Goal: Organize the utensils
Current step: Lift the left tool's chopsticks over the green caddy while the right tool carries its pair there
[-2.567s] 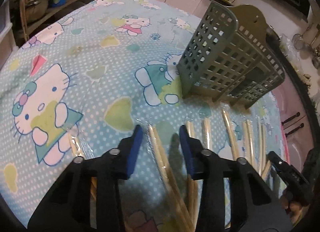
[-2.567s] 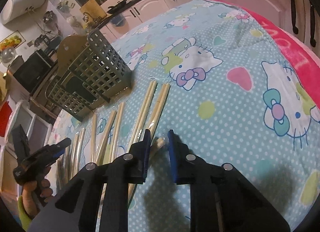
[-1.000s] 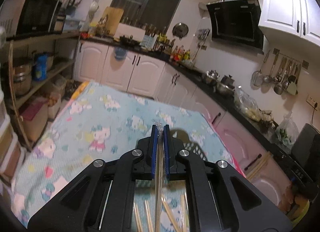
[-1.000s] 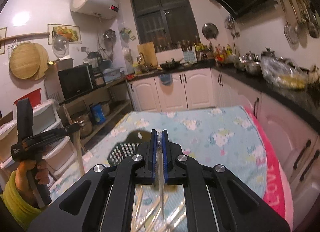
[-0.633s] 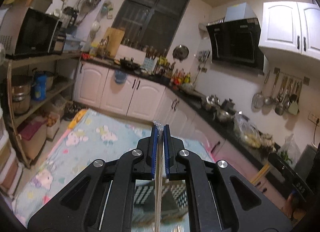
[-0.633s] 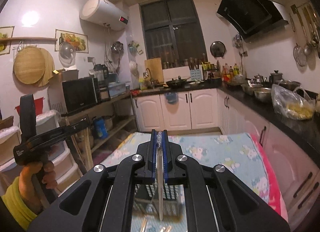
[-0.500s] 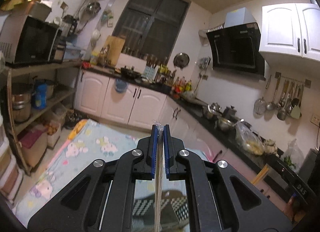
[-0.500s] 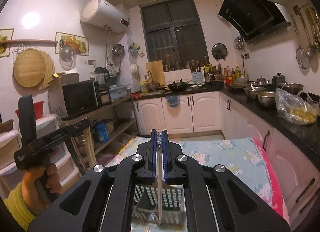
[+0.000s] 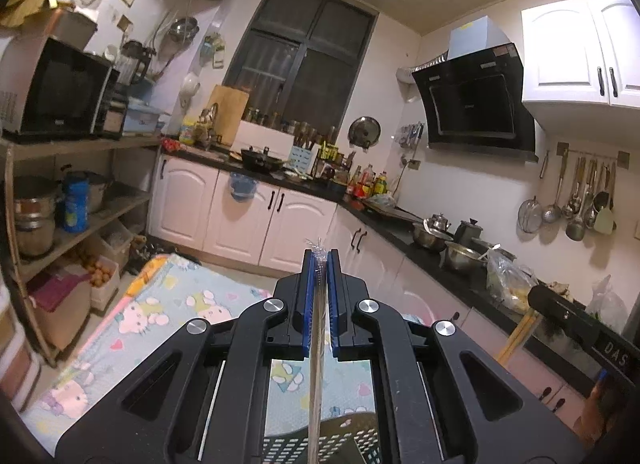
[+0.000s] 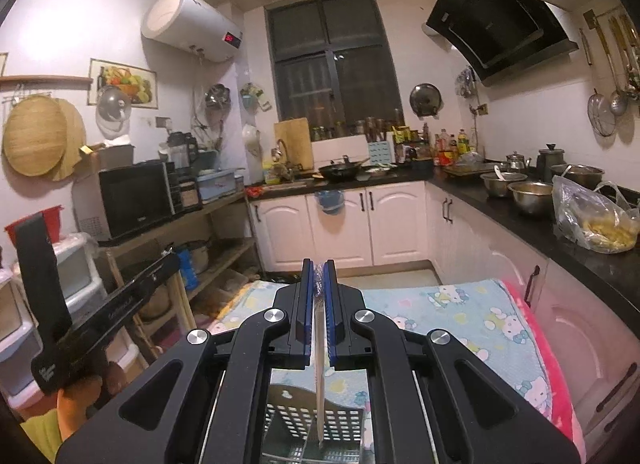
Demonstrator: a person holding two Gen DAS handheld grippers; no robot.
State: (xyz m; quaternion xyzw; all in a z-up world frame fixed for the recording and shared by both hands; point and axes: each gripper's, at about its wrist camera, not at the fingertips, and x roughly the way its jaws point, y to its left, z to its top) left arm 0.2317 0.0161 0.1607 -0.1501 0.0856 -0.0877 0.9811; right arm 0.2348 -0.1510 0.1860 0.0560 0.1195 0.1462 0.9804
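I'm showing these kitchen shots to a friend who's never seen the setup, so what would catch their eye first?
First, the two black grippers filling the foreground: the left gripper and the right gripper are each shut on a plastic-wrapped pair of chopsticks, which hangs down toward the grey slotted utensil basket on the cartoon-cat tablecloth. Next, the white water heater high on the wall, left of the dark window.
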